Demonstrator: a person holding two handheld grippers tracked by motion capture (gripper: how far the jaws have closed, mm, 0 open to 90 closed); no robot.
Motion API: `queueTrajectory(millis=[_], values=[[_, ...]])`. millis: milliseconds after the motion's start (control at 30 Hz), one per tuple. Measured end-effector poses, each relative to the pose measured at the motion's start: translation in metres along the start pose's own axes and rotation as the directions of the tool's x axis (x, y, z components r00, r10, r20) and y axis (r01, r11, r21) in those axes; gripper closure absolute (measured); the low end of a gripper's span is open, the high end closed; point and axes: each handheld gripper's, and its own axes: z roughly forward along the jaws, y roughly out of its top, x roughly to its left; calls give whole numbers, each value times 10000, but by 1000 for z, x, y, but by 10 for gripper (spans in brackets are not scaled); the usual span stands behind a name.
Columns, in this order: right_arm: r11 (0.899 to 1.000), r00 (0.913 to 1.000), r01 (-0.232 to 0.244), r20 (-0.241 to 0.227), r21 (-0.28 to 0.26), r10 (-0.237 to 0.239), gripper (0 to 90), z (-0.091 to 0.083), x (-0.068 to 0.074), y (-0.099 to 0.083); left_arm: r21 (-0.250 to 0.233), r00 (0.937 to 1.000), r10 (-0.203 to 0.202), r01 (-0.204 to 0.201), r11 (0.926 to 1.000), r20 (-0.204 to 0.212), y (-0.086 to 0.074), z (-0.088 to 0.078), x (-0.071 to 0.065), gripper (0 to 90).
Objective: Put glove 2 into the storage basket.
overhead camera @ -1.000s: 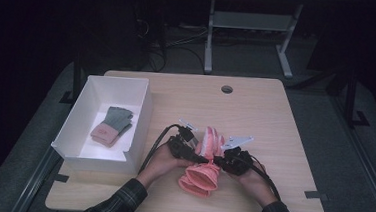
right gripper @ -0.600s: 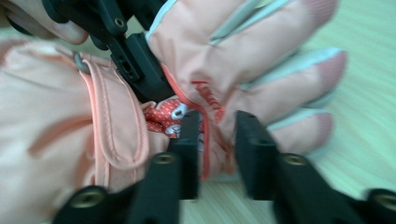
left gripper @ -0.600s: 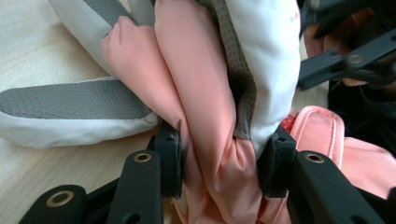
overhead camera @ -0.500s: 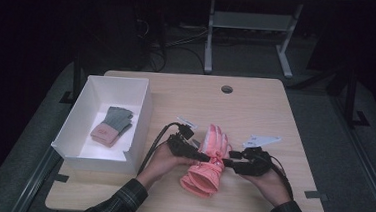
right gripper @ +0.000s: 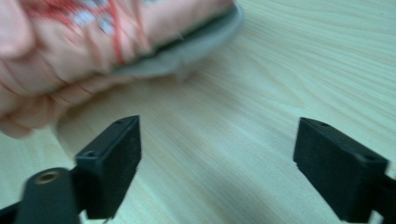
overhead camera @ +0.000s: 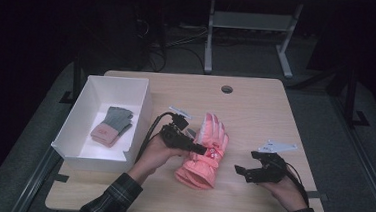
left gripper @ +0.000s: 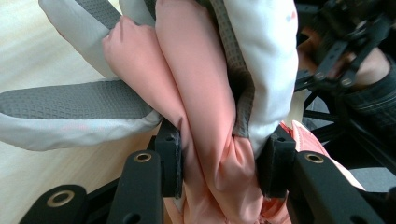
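Two grippers are in your hands at the near half of the table (overhead camera: 256,98), and they stand in different states. Your left gripper (overhead camera: 200,149) is clamped on the pink glove (overhead camera: 205,155): in the left gripper view the two black pads press in on a bunched fold of salmon fabric, with the glove's white and grey-grip fingers (left gripper: 79,100) fanning out toward 10 o'clock above the wood. The jaws sit part-way closed, held apart by the padding between them. In the high view the glove lies just right of that gripper, near the middle of the table's near half, cuff toward 6 o'clock and fingertips toward 12; whether the finger end is lifted clear of the wood you cannot tell from here.

Your right gripper (overhead camera: 241,171) sits at about 4 o'clock from the glove, apart from it, pointing back toward it. Its jaws have just been opening and now stand wide with nothing between them: the right gripper view shows bare wood in the gap, with the glove's pink cuff (right gripper: 70,37) off at 11 o'clock, blurred.

At 9 o'clock from the pink glove a white box (overhead camera: 82,121) rests on the table's left edge, with a smaller grey and pink glove (overhead camera: 112,126) lying inside on its floor.
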Motion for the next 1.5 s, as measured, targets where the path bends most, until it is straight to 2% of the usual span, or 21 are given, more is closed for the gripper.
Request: queueTrajectory(millis=[200, 367, 633, 833, 1033, 1167, 1267, 1433, 1500], values=[[9999, 9996, 76, 286, -71, -74, 107, 2, 0, -2, -226, 9992, 115, -124, 9997, -392, 13, -30, -10, 591], [9999, 9994, 91, 323, -76, -88, 106, 3, -1, -2, -411, 9980, 224, -248, 9988, -592, 24, -58, -14, 590], [9999, 9991, 26, 416, -153, -20, 106, 2, -2, -2, -789, 9905, 467, -572, 9952, -1290, 40, -111, -23, 590], [9999, 9988, -17, 480, -151, 24, 106, 1, -4, -3, -1171, 9851, 345, -548, 9916, -1686, 42, -146, -22, 589], [9999, 9988, -19, 499, -147, 26, 104, 1, -4, -3, -1504, 9820, 9, -298, 9882, -1887, 38, -174, -14, 589], [9998, 9986, 2, 530, -187, 7, 101, 1, -6, -3, -1599, 9779, -104, -237, 9868, -2088, 31, -189, -9, 589], [9997, 9988, 47, 490, -224, -36, 100, -2, -6, -4, -1656, 9735, -231, -153, 9861, -2277, 24, -202, -5, 589], [9995, 9991, 39, 427, -327, -25, 100, -3, -11, -5, -1864, 9705, -509, 62, 9825, -2358, 11, -223, 5, 589], [9994, 9991, 67, 426, -325, -53, 100, -3, -13, -4, -1920, 9667, -682, 202, 9812, -2468, 6, -231, 10, 589]])
